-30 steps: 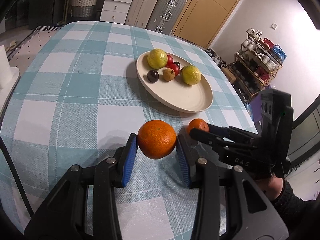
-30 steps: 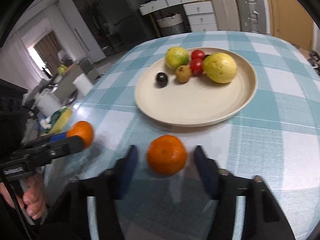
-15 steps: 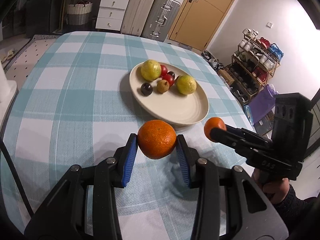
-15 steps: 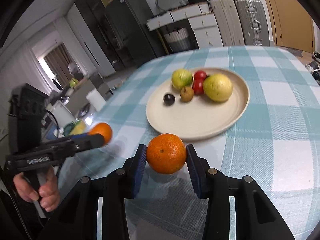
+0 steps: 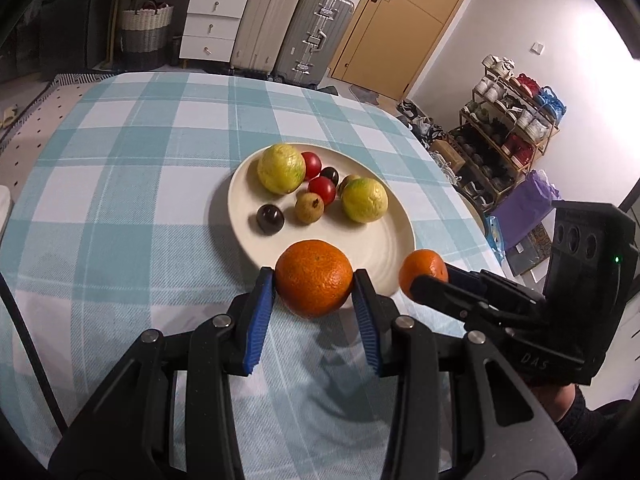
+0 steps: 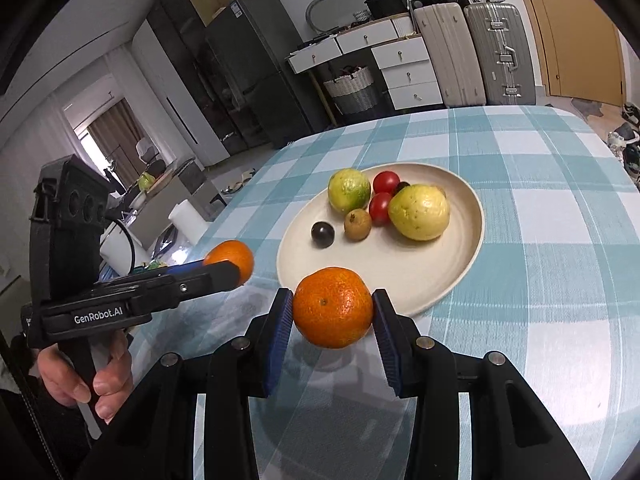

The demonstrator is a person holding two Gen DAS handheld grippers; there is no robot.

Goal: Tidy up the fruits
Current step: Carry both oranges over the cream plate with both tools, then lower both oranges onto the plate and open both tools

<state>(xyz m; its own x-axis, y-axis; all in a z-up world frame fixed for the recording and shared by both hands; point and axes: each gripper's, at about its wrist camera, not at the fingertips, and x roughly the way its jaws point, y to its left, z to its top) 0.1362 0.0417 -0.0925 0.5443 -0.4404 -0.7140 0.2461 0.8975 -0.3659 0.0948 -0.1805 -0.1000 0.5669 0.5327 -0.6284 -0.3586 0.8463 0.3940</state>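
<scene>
Spanning both views, the checked counter (image 5: pixel 120 208) carries one cream plate (image 5: pixel 394 248), which lies just ahead of both grippers. The left gripper (image 5: pixel 314 294) has its jaws closed against the sides of an orange (image 5: pixel 314 276), held clear of the cloth at the plate's near rim. The right gripper (image 6: pixel 333 314) has its jaws closed likewise on a second orange (image 6: pixel 333 312), also raised at the near rim. Each fruit is gripped only at its widest part by the blue pads (image 5: pixel 258 320).

Risks, as a judgement:
- Either orange could roll off the shallow plate if released from height or too near the rim.
- The two grippers sit close together; converging on the same open patch could cause a collision.
- A fruit set down too far in could knock the smaller fruits already placed.

Plate contents, far half: two yellow-green guavas (image 5: pixel 280 168), two red tomatoes (image 5: pixel 322 189), a brown fruit (image 5: pixel 309 208) and a dark plum (image 5: pixel 270 219). Another dark fruit is partly hidden behind the tomatoes. The near half is bare.
</scene>
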